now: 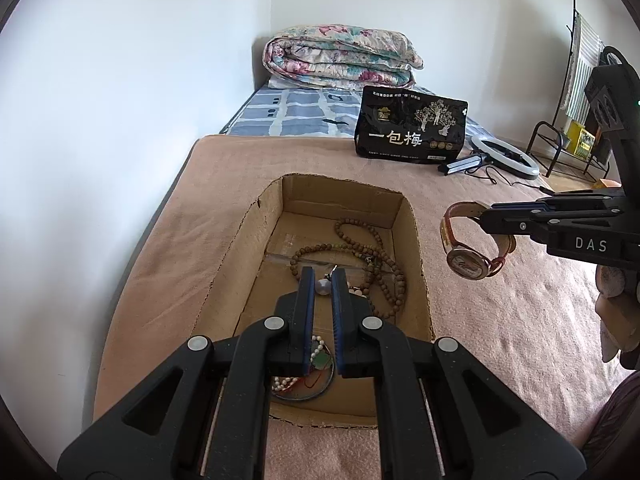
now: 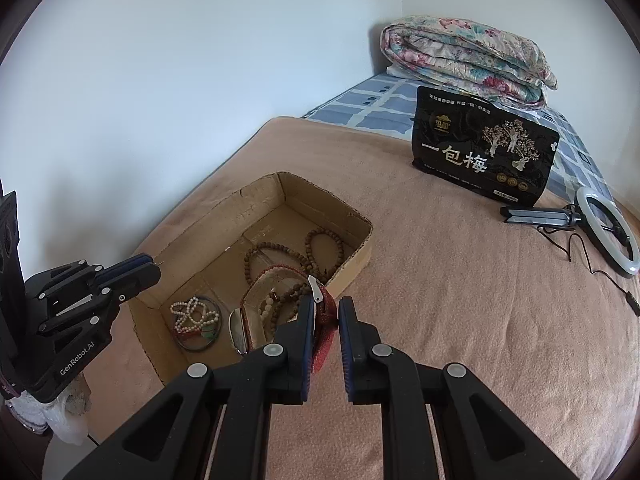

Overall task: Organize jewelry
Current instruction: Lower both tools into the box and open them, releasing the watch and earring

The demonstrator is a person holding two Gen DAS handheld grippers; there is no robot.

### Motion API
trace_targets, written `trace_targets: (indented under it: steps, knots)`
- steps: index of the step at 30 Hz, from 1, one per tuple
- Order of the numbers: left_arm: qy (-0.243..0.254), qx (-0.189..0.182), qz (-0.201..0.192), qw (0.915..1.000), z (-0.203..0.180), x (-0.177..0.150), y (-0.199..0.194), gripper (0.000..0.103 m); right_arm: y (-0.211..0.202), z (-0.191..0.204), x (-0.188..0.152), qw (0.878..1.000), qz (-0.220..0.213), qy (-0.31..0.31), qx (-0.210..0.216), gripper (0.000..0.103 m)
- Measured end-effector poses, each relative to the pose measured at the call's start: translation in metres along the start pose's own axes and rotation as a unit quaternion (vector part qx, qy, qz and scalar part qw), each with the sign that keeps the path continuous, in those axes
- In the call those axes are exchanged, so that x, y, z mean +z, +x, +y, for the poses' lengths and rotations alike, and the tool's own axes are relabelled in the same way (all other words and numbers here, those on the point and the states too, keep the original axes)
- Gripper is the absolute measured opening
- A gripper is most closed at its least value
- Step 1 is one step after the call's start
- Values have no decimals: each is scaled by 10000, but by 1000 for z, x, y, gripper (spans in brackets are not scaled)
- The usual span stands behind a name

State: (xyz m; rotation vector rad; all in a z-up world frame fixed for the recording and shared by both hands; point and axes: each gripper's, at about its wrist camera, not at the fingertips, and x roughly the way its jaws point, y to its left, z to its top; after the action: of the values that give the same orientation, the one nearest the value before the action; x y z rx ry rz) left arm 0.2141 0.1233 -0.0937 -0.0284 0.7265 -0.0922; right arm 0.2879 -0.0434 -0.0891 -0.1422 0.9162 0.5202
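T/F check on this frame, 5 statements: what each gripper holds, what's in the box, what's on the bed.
1. The right gripper holds a wristwatch by its strap. True.
2. The cardboard box is empty. False: wooden bead strings and a pearl bracelet lie inside.
3. The left gripper holds a small pearl-like piece over the box. True.
4. The black snack bag lies flat inside the box. False: it stands upright on the blanket, beyond the box.
5. The ring light stands upright. False: it lies on the blanket.
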Motion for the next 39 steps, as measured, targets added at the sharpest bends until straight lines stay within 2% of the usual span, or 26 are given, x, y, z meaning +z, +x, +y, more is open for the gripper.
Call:
trace_targets:
  steps: [18, 34, 37, 39]
  knots:
    - [-149, 65, 39, 9999, 19, -1, 8, 6, 37, 22, 20, 9998, 143, 5, 116, 10]
    - [-139, 73, 69, 9999, 19, -2, 12, 6, 49, 27, 24, 9996, 204, -25, 175, 11]
    - [-104, 108, 46, 9999, 18, -4, 12, 6, 49, 28, 24, 9995, 188, -21, 233, 16]
    - [-140, 128, 86, 9998, 20, -3, 14, 6, 48, 28, 25, 9997, 129, -10, 228, 28]
